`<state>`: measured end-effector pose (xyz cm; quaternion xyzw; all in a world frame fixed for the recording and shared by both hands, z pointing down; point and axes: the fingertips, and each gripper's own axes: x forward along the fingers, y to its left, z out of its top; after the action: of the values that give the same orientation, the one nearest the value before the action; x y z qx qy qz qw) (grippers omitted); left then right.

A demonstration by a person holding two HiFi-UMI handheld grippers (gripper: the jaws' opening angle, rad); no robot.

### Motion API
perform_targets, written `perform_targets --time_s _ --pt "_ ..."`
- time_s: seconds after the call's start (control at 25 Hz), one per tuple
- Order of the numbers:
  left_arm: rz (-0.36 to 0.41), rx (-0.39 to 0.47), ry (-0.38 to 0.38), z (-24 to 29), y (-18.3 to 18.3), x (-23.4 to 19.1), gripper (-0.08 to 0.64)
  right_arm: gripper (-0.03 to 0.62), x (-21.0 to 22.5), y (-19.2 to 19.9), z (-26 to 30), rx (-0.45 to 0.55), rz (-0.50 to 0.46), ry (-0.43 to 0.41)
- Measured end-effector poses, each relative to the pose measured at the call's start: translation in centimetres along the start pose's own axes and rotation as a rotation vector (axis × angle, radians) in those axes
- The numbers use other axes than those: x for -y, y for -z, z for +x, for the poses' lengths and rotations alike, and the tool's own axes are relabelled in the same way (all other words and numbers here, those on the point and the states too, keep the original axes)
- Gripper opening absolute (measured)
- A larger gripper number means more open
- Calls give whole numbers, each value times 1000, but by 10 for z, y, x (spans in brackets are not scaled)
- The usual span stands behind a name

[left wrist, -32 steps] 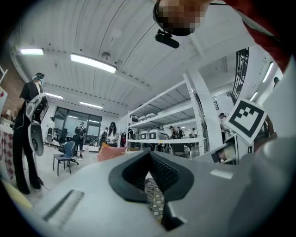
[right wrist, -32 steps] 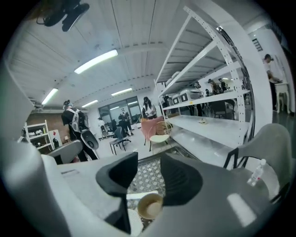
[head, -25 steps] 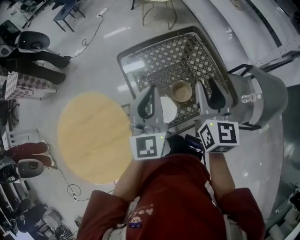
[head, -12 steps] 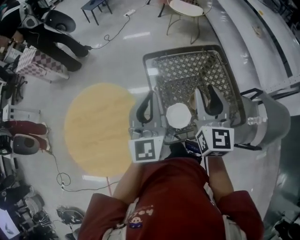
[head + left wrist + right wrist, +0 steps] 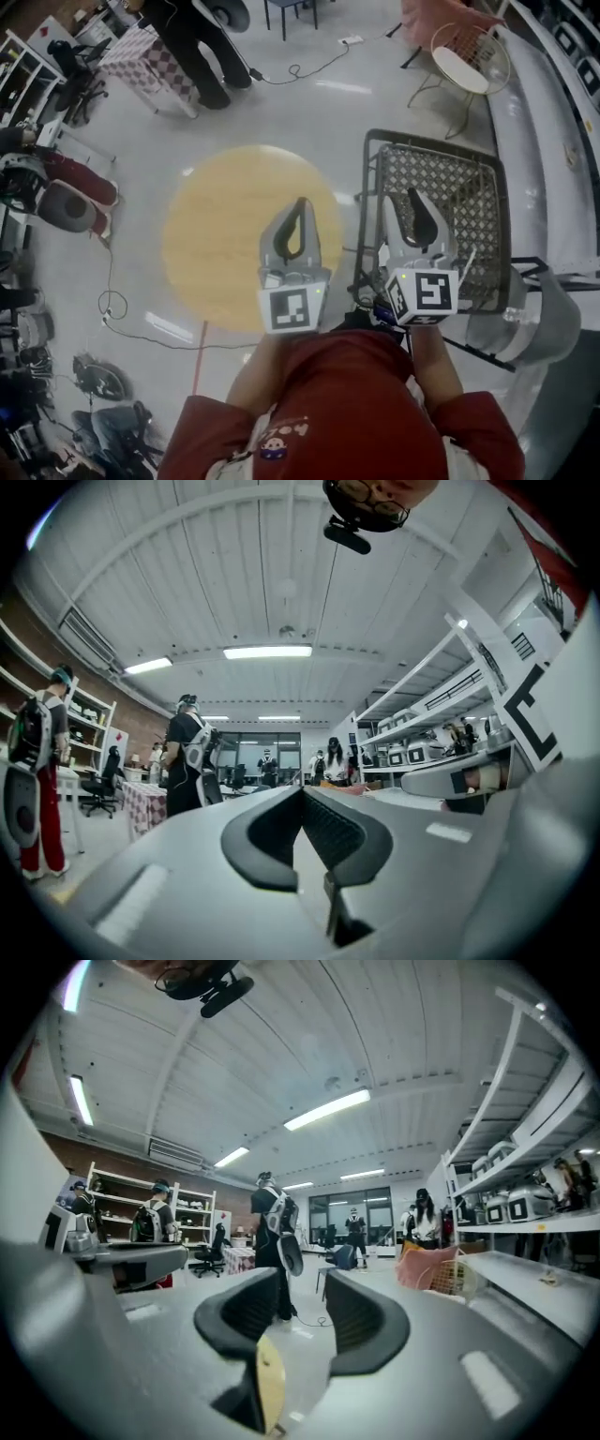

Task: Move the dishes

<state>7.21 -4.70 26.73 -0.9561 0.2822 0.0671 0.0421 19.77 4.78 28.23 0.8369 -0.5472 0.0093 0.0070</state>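
Dishes show in no view, so you can't place them. Your left gripper [image 5: 299,204] has its fingers together, and your right gripper [image 5: 412,199] has them apart with nothing clamped. A blind swing could clip the basket [image 5: 499,202] rim.

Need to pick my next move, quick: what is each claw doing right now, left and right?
Left claw: closed, nothing in it.
Right claw: open, nothing between its jaws.

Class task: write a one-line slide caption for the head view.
Person in red holds shut left gripper and open right gripper above a round table and wire basket.
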Motion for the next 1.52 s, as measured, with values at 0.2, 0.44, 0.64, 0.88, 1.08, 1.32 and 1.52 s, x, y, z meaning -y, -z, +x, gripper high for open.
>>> perform_targets --time_s 0.2,0.44,0.64,0.88,1.08,1.32,1.52 --pt "15 -13 -143 -33 -5 -66 8 146 -73 -4 29 3 -13 -152" --pt "46 -13 -315 -84 -14 -143 8 146 -173 -8 55 11 -24 -351" --pt "64 -34 -434 -136 -17 -204 8 146 -250 -11 60 22 -34 -466" --pt "78 -47 -480 -168 -16 -236 8 146 -295 -13 55 35 -44 -520" --pt "71 -25 -455 -168 -17 -247 8 111 -313 -16 57 49 -43 -514" --pt "62 -44 -408 -168 -10 -247 8 2 -322 -18 49 66 -51 -496" --pt "62 -27 -376 -165 -11 -251 8 2 -325 -19 47 57 -64 -464"
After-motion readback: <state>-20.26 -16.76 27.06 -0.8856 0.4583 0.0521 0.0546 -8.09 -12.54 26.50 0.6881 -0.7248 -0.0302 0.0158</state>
